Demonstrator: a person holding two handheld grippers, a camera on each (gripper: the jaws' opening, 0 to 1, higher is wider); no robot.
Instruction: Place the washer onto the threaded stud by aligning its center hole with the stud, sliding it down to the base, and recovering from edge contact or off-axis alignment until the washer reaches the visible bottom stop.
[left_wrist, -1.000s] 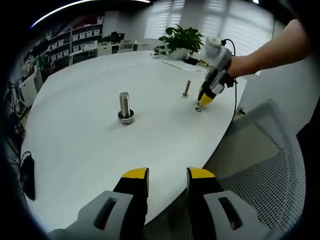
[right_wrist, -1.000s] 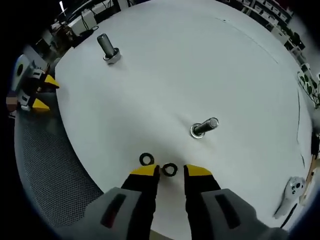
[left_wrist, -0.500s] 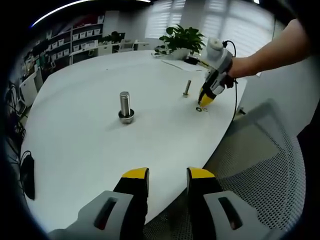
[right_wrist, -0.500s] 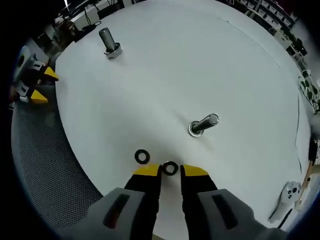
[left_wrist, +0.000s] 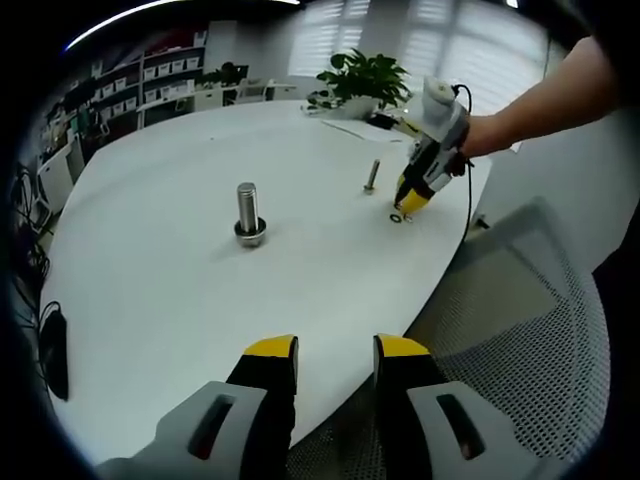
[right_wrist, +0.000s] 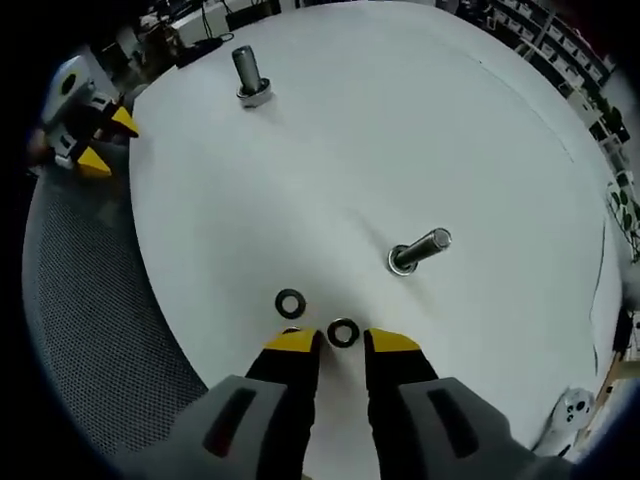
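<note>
The step in hand looks like the pickup: the right gripper (right_wrist: 341, 342) hangs low over the white table (right_wrist: 420, 130), jaws apart around one dark washer (right_wrist: 342, 332), seemingly not yet pinched. A second washer (right_wrist: 290, 302) lies just beside, and the thin stud (right_wrist: 420, 250) stands near. Next the jaws must close, lift, and centre the hole over it. The left gripper (left_wrist: 335, 347) waits open at the table edge.

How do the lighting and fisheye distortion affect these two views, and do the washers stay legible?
Left gripper view: bright windows wash out the background, the table edge bows strongly, and the large stud casts a soft shadow. Right gripper view: even light on the white top, two dark washers sharp just beyond the right hand-held gripper; the small stud looks stretched sideways.
</note>
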